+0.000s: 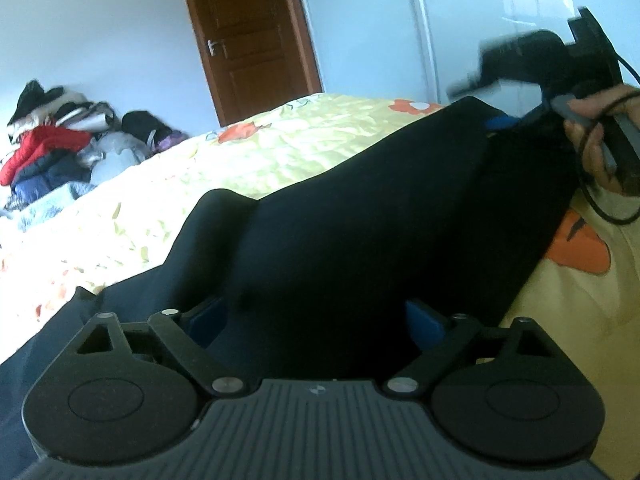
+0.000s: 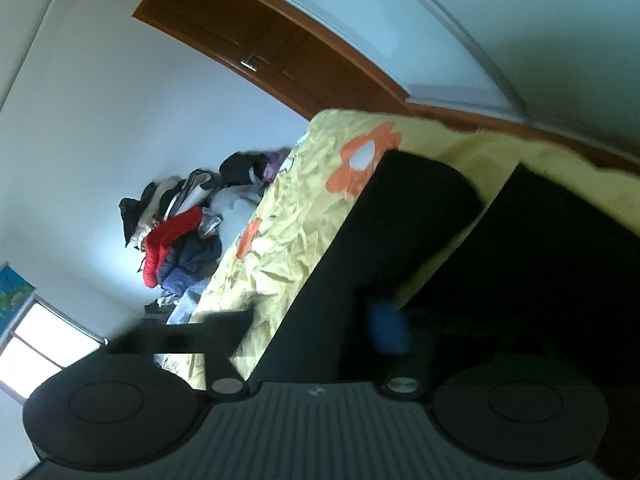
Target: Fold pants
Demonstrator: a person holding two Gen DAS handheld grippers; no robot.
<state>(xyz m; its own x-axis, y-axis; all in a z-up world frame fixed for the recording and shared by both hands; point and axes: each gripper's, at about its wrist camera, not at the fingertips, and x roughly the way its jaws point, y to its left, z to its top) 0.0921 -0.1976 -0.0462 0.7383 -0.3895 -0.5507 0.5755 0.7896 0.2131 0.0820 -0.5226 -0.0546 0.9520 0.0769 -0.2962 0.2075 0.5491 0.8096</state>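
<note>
Black pants (image 1: 360,208) lie across a yellow flowered bedspread (image 1: 280,148). My left gripper (image 1: 316,320) is shut on the near edge of the pants; its blue pads are half buried in the cloth. My right gripper (image 1: 500,124) shows at the upper right in the left wrist view, held by a hand, shut on the far edge of the pants and lifting it. In the right wrist view the pants (image 2: 392,232) hang over my right gripper (image 2: 376,332), hiding most of the fingers; two legs run away across the bed (image 2: 304,216).
A pile of clothes (image 1: 60,148) with a red jacket sits at the far end of the bed, also in the right wrist view (image 2: 180,232). A brown wooden door (image 1: 248,36) stands behind the bed. A window (image 2: 44,344) is at the lower left.
</note>
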